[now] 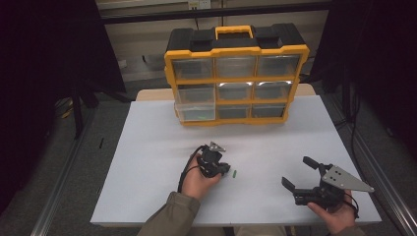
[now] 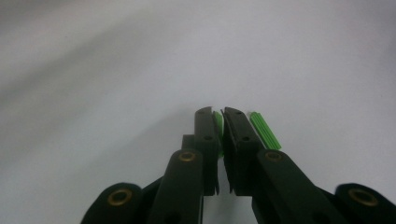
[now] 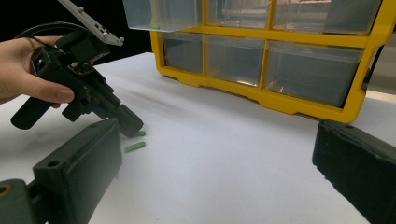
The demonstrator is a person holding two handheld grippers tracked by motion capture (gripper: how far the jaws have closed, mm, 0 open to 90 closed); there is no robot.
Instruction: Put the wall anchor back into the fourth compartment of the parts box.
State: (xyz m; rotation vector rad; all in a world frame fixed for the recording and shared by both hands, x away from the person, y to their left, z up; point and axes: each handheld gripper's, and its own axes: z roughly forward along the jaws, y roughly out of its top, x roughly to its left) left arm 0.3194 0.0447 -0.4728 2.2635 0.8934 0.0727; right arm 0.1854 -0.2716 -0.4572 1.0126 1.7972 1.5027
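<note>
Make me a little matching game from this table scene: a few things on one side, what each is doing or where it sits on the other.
Things:
1. left hand-held gripper
2. right hand-held gripper
3. loose green piece
4. yellow drawer organiser

States:
A. stands upright at the far side of the white table
B. lies flat on the table, beside the closed jaws
C. jaws wide open, nothing between them
D. jaws shut on a small green piece

Pairs: 1-D, 2-C, 3-B, 4-A
</note>
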